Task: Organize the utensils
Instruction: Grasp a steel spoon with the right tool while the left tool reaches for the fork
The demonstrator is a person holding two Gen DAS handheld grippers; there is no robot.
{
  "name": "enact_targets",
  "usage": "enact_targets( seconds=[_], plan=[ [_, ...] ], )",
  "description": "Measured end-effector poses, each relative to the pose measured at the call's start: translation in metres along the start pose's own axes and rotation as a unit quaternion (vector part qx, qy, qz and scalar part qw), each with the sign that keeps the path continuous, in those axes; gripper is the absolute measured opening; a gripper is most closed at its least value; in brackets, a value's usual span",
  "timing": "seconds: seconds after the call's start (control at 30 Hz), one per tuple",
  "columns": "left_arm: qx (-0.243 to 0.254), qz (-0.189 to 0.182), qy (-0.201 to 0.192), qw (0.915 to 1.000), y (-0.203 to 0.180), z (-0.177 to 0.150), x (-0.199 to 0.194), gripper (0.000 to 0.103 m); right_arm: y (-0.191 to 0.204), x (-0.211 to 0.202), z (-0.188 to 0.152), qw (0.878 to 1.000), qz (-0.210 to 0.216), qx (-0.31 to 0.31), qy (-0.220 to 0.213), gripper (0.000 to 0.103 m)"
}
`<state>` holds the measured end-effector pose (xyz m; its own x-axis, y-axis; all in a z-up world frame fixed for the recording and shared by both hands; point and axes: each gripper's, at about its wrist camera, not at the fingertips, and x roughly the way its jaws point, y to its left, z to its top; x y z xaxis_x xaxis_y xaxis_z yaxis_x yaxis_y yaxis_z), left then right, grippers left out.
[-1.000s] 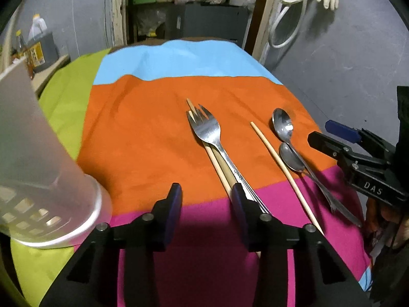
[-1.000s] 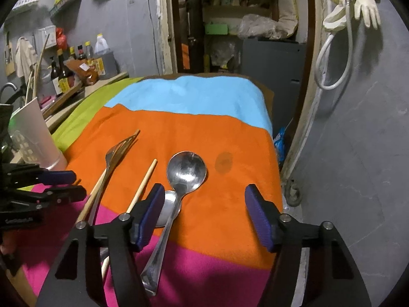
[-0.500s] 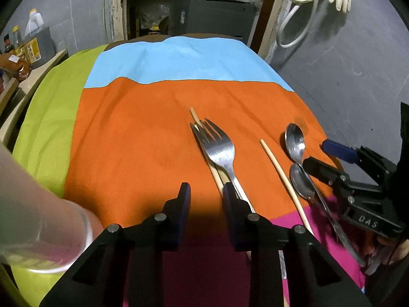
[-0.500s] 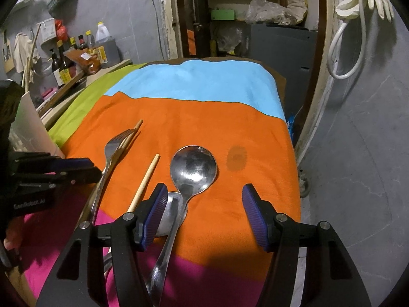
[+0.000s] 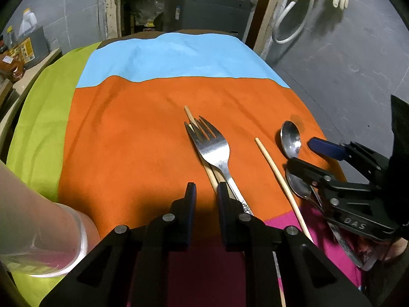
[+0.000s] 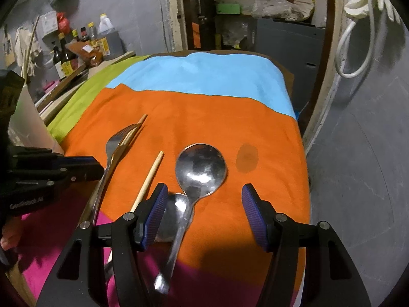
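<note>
In the left wrist view, the left gripper (image 5: 206, 192) had just been closing to a narrow gap, and nothing lay between its pads: bare orange cloth (image 5: 133, 138) showed through the slot. The fork (image 5: 214, 153) lay just to the gripper's right, at about one o'clock from the gap, its handle passing under the right finger (image 5: 222, 197). Its long axis ran from five o'clock up to eleven, tines pointing away from the camera. A chopstick (image 5: 202, 151) lay beneath it on nearly the same line, its tip poking out past the tines. A second chopstick (image 5: 278, 176) lay parallel, farther right. A translucent utensil holder (image 5: 38, 230) stood at eight o'clock, on the left edge. I judged the left hand nearer the fork.

In the right wrist view, the right gripper (image 6: 203, 204) stood released, jaws well apart over two spoons. The large spoon (image 6: 200, 171) lay with its bowl at twelve o'clock from the gap, its handle running back toward six and slightly left. The small spoon (image 6: 173, 212) sat against the left pad (image 6: 153, 217), its bowl partly under the large spoon's neck. Both bowls pointed away, with long axes roughly along the gripper's own line. The right hand was plainly nearer them.
</note>
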<state>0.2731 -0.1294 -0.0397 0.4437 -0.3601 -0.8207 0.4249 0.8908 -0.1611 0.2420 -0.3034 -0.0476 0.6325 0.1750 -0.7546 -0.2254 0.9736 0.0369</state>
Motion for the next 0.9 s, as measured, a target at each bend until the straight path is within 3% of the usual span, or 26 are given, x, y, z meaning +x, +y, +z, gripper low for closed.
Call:
enact_targets(
  seconds=[0.3,0.9],
  plan=[
    [-0.025,-0.022,0.002,0.9994,0.006,0.006,0.004,0.005,-0.009,0.014,0.010,1.000,0.012,0.024,0.012,0.042],
    [-0.041,-0.074,0.021,0.9962,0.005,0.008,0.004,0.006,-0.016,0.008,0.007,0.998,0.034,0.052,0.001,0.042]
  ],
)
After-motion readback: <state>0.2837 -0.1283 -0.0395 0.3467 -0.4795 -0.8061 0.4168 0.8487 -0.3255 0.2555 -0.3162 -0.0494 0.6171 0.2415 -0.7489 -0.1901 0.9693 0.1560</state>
